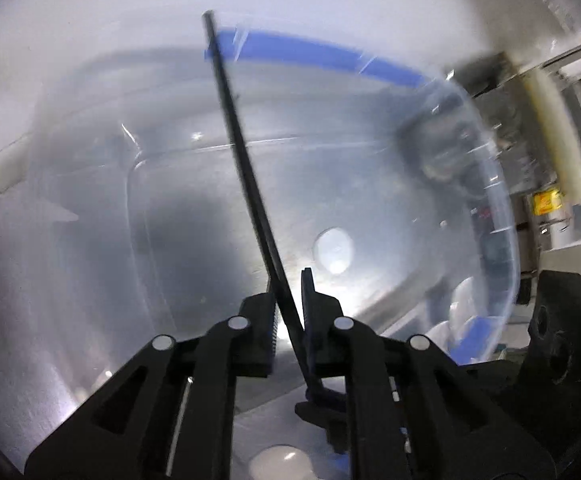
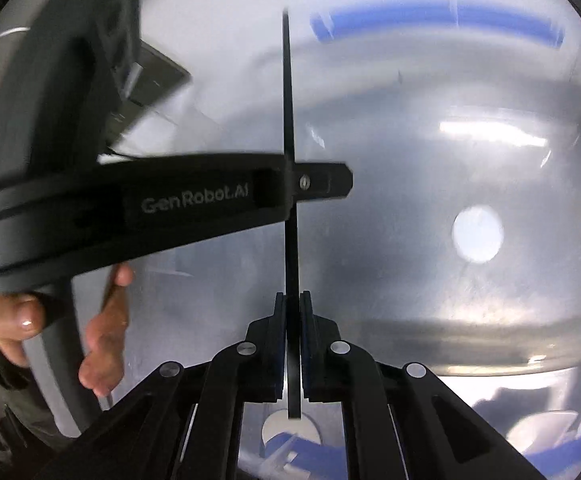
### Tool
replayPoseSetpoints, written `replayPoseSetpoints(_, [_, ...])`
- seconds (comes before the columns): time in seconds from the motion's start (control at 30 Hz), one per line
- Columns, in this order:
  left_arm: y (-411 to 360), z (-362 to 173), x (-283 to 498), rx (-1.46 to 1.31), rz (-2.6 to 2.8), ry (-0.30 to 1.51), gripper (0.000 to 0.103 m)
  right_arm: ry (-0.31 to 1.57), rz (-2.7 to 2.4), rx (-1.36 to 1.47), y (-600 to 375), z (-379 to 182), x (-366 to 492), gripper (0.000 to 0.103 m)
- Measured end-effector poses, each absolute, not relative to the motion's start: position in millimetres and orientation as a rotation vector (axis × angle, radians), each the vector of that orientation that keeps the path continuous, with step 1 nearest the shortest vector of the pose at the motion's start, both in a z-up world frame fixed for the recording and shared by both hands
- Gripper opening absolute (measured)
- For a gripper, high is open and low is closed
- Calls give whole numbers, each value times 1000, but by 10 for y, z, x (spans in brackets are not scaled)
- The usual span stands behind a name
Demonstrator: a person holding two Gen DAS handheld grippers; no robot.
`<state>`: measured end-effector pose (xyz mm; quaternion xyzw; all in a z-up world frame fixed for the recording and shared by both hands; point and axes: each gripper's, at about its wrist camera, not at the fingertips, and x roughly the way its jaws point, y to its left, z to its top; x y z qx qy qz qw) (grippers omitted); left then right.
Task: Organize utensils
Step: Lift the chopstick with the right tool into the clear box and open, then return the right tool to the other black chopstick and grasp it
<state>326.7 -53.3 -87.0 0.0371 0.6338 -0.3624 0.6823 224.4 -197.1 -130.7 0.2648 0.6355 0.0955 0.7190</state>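
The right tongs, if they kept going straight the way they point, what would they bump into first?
Probably the clear plastic tub. The right tongs, shut on a thin black stick, point down into it, though blur hides depth.

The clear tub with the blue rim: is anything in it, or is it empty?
Empty, as far as shown: through the clear tub only its bare bottom and light glare appear. The thin black stick in the left claw hangs above it.
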Motion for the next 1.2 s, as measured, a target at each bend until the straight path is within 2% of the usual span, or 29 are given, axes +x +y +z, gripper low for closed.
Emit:
replayPoseSetpoints(0.13, [-663, -915, 3186, 227, -752, 1385, 15, 1473, 170, 611, -2005, -1480, 2350, 8])
replayPoseSetpoints(0.23, [-561, -729, 3098, 211, -742, 1321, 30, 1449, 110, 581, -2057, -1487, 2331, 16])
replayPoseSetpoints(0.27, [-476, -608, 3048, 198, -748, 1282, 39, 1415, 117, 595, -2076, -1440, 2272, 26])
replayPoseSetpoints(0.3, [-400, -482, 2994, 181, -753, 1244, 54, 1368, 118, 596, -2086, -1358, 2170, 38])
replayPoseSetpoints(0.37, [-97, -124, 2831, 105, -752, 1128, 79, 1237, 110, 523, -2068, -961, 1898, 45])
replayPoseSetpoints(0.47, [436, 286, 2597, -36, -803, 1014, 81, 1114, 139, 405, -1869, -484, 1343, 45])
replayPoseSetpoints(0.53, [827, 420, 2446, -123, -825, 975, 85, 1104, 182, 354, -1741, -359, 1013, 46])
replayPoseSetpoints(0.57, [1071, 448, 2349, -164, -820, 956, 89, 1128, 207, 327, -1554, -371, 815, 50])
replayPoseSetpoints(0.63, [1343, 396, 2227, -194, -789, 951, 91, 1206, 240, 312, -1400, -597, 557, 50])
replayPoseSetpoints(0.8, [1927, -126, 1974, -205, -688, 1076, 91, 1460, 227, 214, -664, -1433, 78, 49])
replayPoseSetpoints(0.97, [2008, -839, 1819, -231, -676, 1298, 91, 1535, 82, 98, -422, -1813, -92, 48])
replayPoseSetpoints(1.03, [2020, -997, 1742, -272, -703, 1362, 91, 1533, 62, 69, -400, -1871, -43, 38])
replayPoseSetpoints(1.07, [2025, -1041, 1712, -283, -709, 1378, 91, 1526, 51, 64, -384, -1856, -93, 19])
replayPoseSetpoints(1.1, [2027, -1095, 1673, -297, -717, 1395, 91, 1528, 53, 70, -374, -1868, -88, 9])
replayPoseSetpoints(1.2, [2007, -1253, 1592, -338, -730, 1451, 91, 1540, 62, 152, -298, -1937, -58, 7])
